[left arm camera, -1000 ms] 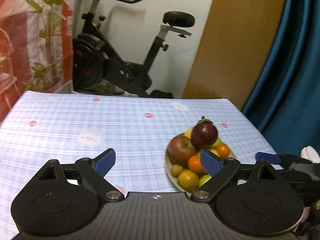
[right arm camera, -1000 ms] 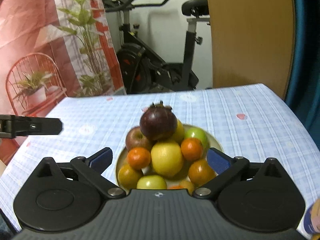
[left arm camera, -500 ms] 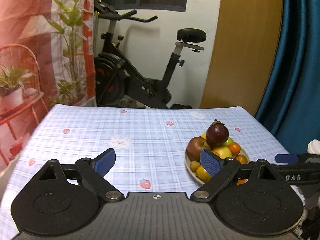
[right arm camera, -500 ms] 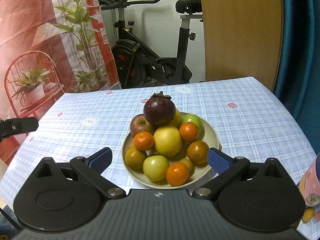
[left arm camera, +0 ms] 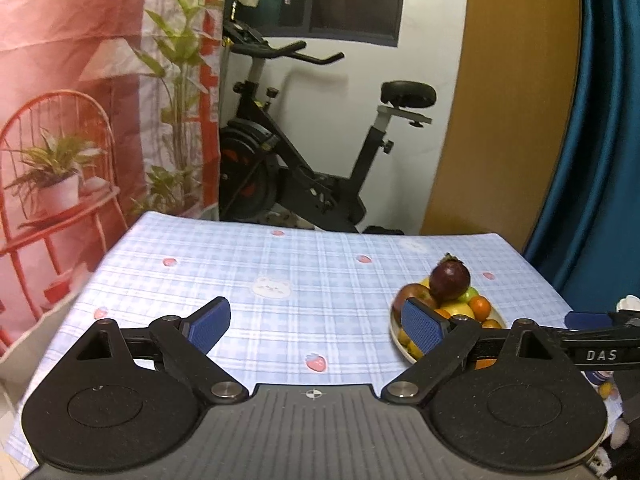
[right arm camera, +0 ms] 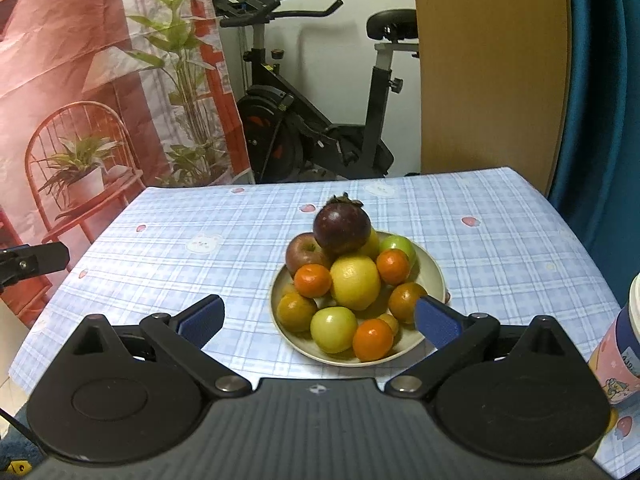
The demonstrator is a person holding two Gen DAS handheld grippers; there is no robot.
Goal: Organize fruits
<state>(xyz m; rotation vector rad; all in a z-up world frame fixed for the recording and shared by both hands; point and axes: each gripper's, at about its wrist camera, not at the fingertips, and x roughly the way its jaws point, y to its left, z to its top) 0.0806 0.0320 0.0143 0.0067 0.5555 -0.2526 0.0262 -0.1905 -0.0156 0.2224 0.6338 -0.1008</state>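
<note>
A beige plate (right arm camera: 434,276) piled with fruit sits on the blue checked tablecloth (right arm camera: 500,232). A dark purple mangosteen (right arm camera: 341,224) tops the pile, over a red apple (right arm camera: 306,252), a yellow lemon (right arm camera: 355,282), green apples and several oranges. My right gripper (right arm camera: 318,320) is open and empty, held back from the plate's near edge. My left gripper (left arm camera: 316,326) is open and empty, left of the plate (left arm camera: 398,340), where the mangosteen (left arm camera: 449,278) also shows. Each gripper's fingers appear at the edge of the other view.
A pink printed cup (right arm camera: 624,344) stands at the table's right front. An exercise bike (right arm camera: 312,120) and a wooden panel (right arm camera: 488,68) are behind the table. A red patterned curtain (right arm camera: 80,60) hangs left, a blue curtain (right arm camera: 600,80) right.
Both grippers have pulled back and risen from the plate, so the fruit looks smaller and more of the table shows. Both stayed open and empty.
</note>
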